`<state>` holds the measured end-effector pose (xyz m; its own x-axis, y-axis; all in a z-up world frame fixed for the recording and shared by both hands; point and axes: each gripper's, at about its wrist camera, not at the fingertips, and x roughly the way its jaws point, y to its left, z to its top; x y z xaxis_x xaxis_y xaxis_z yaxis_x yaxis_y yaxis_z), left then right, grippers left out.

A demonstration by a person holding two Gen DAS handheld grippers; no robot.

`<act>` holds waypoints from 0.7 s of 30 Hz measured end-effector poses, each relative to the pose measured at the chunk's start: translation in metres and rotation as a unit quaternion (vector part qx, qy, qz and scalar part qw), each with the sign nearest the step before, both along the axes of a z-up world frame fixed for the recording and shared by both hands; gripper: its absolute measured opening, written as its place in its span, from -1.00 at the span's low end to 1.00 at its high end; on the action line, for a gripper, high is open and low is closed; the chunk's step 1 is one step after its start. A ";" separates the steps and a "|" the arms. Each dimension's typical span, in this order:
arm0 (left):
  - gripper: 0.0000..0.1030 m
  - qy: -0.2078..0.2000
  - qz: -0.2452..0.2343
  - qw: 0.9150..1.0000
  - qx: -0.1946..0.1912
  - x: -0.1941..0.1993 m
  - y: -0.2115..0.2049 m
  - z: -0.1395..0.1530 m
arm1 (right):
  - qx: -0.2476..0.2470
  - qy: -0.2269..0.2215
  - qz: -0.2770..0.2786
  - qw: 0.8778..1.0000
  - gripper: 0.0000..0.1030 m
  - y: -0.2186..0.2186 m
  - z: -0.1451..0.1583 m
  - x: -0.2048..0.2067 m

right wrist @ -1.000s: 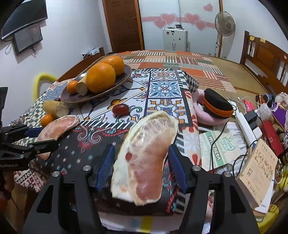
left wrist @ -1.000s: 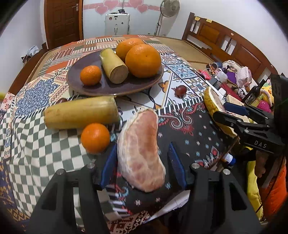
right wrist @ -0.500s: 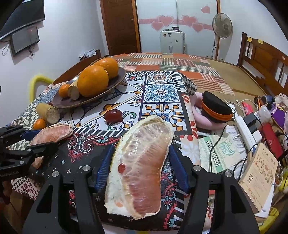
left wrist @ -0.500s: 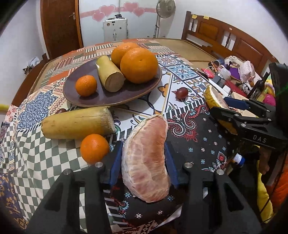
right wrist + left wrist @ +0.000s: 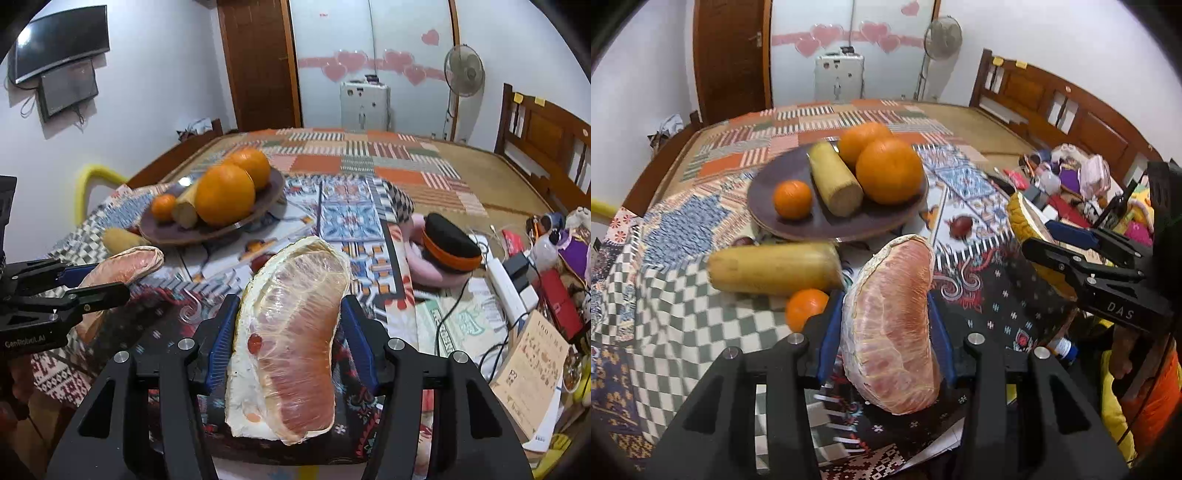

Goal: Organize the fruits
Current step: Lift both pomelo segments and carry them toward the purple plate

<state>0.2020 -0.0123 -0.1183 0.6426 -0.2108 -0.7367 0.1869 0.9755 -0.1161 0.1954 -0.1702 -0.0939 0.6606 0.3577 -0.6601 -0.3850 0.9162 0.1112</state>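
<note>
Both pink, plastic-wrapped pomelo wedges are pinched; right fingers apparently closing.

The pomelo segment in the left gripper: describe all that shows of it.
The pomelo segment is a peeled, curved wedge of pink flesh under a thin pale membrane, with whitish pith along its edge. It stands on its narrow side between the blue pads of the left gripper, which press both flanks. Its lower tip hangs above the patterned cloth, apparently lifted clear.
</note>
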 end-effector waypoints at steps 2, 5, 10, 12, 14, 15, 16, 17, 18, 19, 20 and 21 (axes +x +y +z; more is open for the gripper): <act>-0.14 -0.010 0.006 1.000 0.000 -0.001 0.005 0.008 | 0.004 -0.007 0.002 1.000 0.02 0.002 0.006 0.000; -0.14 -0.026 0.019 0.999 -0.001 -0.001 0.015 0.021 | 0.006 -0.021 0.005 1.000 0.02 0.006 0.017 0.001; -0.14 -0.049 0.041 0.998 -0.003 0.006 0.031 0.040 | 0.012 -0.041 0.009 0.999 0.02 0.012 0.033 0.007; -0.14 -0.058 0.048 0.997 -0.002 0.010 0.037 0.047 | 0.015 -0.046 0.011 0.999 0.02 0.015 0.037 0.010; -0.14 -0.063 0.053 0.997 -0.001 0.013 0.043 0.052 | 0.018 -0.052 0.013 0.998 0.02 0.019 0.041 0.014; -0.14 -0.066 0.056 0.996 -0.001 0.016 0.046 0.054 | 0.018 -0.055 0.015 0.998 0.02 0.021 0.043 0.016; -0.14 -0.068 0.058 0.996 0.000 0.019 0.048 0.056 | 0.018 -0.058 0.017 0.998 0.02 0.023 0.044 0.018; -0.14 -0.069 0.060 0.996 0.000 0.022 0.050 0.057 | 0.019 -0.061 0.019 0.998 0.02 0.026 0.046 0.020; -0.14 -0.071 0.062 0.996 0.001 0.027 0.052 0.058 | 0.020 -0.064 0.020 0.998 0.02 0.028 0.048 0.022; -0.14 -0.072 0.063 0.995 0.002 0.030 0.054 0.059 | 0.022 -0.066 0.022 0.997 0.02 0.031 0.049 0.024; -0.14 -0.074 0.065 0.995 0.005 0.034 0.055 0.059 | 0.023 -0.068 0.025 0.997 0.02 0.034 0.051 0.027; -0.14 -0.075 0.066 0.995 0.008 0.037 0.056 0.059 | 0.024 -0.070 0.027 0.997 0.02 0.038 0.052 0.030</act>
<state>0.2389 0.0433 -0.0589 0.7669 -0.1073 -0.6327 0.0717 0.9941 -0.0816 0.2258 -0.1323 -0.0422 0.7242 0.4245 -0.5434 -0.4491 0.8884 0.0954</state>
